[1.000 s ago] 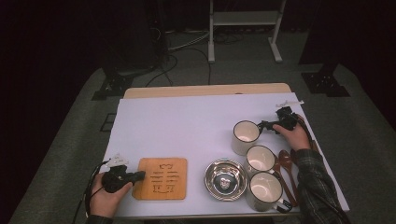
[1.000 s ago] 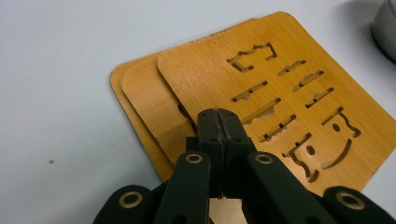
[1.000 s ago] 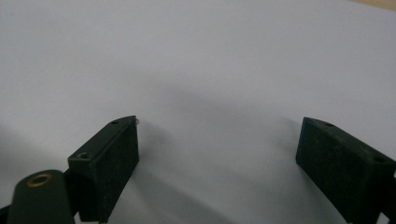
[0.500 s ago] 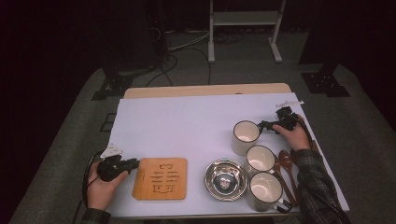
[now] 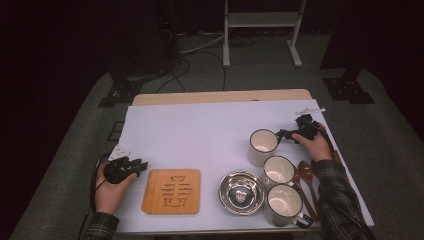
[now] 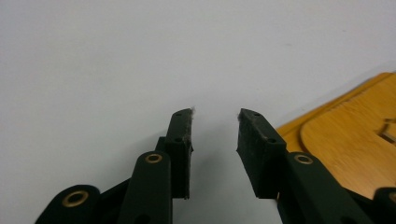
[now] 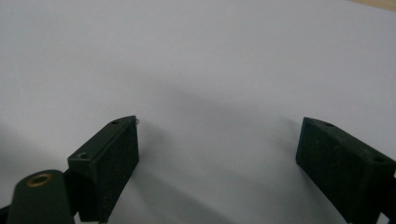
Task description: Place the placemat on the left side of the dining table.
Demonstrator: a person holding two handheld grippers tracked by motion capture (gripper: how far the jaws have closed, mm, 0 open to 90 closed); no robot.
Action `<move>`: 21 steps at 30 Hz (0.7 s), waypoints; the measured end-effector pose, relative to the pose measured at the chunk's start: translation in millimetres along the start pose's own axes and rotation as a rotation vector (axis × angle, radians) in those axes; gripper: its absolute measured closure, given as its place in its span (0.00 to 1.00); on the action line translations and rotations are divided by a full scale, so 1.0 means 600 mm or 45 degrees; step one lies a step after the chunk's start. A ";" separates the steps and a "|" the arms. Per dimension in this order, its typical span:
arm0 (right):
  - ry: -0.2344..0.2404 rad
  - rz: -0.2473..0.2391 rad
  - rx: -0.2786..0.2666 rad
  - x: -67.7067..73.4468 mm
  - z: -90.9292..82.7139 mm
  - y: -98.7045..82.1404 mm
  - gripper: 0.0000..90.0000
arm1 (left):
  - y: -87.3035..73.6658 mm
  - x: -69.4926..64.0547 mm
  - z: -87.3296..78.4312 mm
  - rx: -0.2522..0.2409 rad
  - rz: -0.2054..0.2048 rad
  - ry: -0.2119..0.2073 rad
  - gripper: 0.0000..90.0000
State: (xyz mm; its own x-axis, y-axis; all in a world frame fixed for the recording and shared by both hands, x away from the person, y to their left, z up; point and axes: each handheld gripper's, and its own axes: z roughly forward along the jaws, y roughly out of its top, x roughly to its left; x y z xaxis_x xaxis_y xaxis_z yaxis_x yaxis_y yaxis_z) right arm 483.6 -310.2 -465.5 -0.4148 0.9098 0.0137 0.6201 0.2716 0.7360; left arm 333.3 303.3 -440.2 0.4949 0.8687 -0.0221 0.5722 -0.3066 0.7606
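The left hand-held gripper lay low, its jaws just opening and empty, pointing at three o'clock toward the flat orange wooden trivet with cut-out slots.

Your left gripper: matte black jaws, brass-ringed pivot rivets, small screws near the pad tips, grey three-cornered plate on top, black cable trailing. Right gripper: same black build. Your sleeves: dark plaid.

A steel bowl, two near mugs and brown spoons sit on the white sheet.
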 end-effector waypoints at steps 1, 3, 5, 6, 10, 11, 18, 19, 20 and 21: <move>0.000 -0.001 0.000 0.000 0.000 0.000 0.13 | 0.001 0.002 0.003 -0.004 -0.001 0.004 0.70; 0.000 0.000 0.000 0.000 0.000 0.000 0.13 | 0.003 0.006 0.008 0.001 0.003 0.015 0.69; 0.001 0.001 0.001 0.000 0.000 0.000 0.13 | 0.004 0.010 0.016 -0.001 -0.002 0.029 0.64; 0.001 0.001 0.001 0.000 0.000 0.000 0.13 | 0.004 0.012 0.020 0.003 -0.003 0.037 0.64; 0.002 0.001 0.001 0.000 0.000 0.000 0.13 | 0.008 0.021 0.034 0.028 -0.009 0.082 0.52; 0.002 0.001 0.000 0.000 0.000 0.000 0.13 | 0.010 0.023 0.037 0.034 -0.006 0.094 0.49; 0.000 0.000 0.001 0.000 0.000 0.000 0.13 | 0.016 0.032 0.060 0.039 -0.040 0.115 0.31; 0.000 0.001 0.002 0.000 0.000 0.000 0.13 | 0.017 0.033 0.062 0.035 -0.043 0.125 0.27; 0.000 0.001 0.002 0.000 0.000 0.000 0.13 | 0.017 0.034 0.064 0.035 -0.052 0.136 0.27; 0.000 0.000 0.002 0.000 0.000 0.000 0.13 | 0.017 0.036 0.065 0.032 -0.054 0.149 0.25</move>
State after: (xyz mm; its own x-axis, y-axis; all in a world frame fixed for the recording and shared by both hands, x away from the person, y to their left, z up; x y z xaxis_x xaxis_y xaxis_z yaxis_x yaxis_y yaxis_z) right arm 483.7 -310.2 -465.4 -0.4149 0.9098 0.0137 0.6210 0.2721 0.7351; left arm 375.8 303.8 -458.1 0.3906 0.9203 0.0230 0.6078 -0.2766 0.7444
